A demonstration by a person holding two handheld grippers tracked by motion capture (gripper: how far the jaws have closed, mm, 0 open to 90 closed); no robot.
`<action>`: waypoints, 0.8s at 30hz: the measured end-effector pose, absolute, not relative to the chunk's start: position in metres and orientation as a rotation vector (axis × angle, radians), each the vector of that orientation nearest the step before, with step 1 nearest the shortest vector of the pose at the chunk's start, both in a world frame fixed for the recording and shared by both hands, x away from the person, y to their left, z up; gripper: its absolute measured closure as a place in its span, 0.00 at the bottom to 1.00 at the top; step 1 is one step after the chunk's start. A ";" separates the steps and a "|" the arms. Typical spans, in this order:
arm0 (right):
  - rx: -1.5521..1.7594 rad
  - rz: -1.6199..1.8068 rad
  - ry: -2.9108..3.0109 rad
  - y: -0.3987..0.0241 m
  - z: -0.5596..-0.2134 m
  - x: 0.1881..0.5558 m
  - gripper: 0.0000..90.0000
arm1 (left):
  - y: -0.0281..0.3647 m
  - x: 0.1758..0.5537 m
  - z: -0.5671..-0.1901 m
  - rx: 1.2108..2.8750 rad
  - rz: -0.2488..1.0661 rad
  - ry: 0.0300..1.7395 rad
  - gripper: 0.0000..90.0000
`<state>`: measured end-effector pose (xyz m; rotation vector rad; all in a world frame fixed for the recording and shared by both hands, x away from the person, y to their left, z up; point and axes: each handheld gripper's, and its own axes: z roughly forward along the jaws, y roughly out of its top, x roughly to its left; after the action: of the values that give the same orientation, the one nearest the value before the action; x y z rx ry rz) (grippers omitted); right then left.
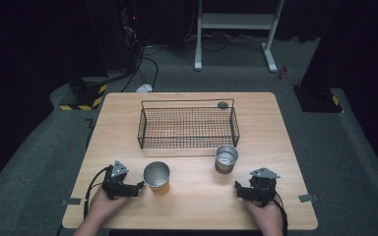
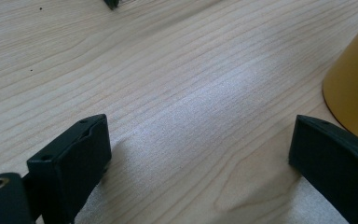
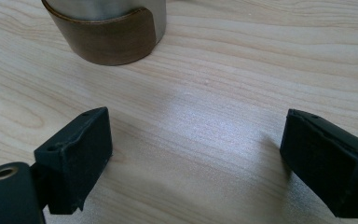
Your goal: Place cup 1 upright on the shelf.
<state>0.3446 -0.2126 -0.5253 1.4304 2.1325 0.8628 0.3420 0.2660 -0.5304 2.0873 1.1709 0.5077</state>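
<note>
Cups: yellow-sided metal cup near front left of pale wooden worktop; steel cup with brown band right of it, just in front of basket.
Basket: black wire basket, mid-worktop, small grey round thing at its far right corner.
Left gripper: jaws spread wide, holding nothing, beside yellow cup.
Right gripper: jaws apart, resting low, banded cup ahead.

In the left gripper view the yellow-orange tapered cup is cut off by the right edge. In the right gripper view the steel cup with a brown band, beyond the jaws, loses its top. The small dark round thing at the black wire basket's far right corner is too small to identify.
</note>
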 end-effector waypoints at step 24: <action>1.430 0.863 2.133 -0.213 -0.525 0.344 0.10 | 0.266 0.342 -0.530 2.085 0.513 1.189 0.06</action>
<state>0.3444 -0.2126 -0.5253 1.4299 2.1326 0.8627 0.3422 0.2658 -0.5304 2.0849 1.1892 0.5128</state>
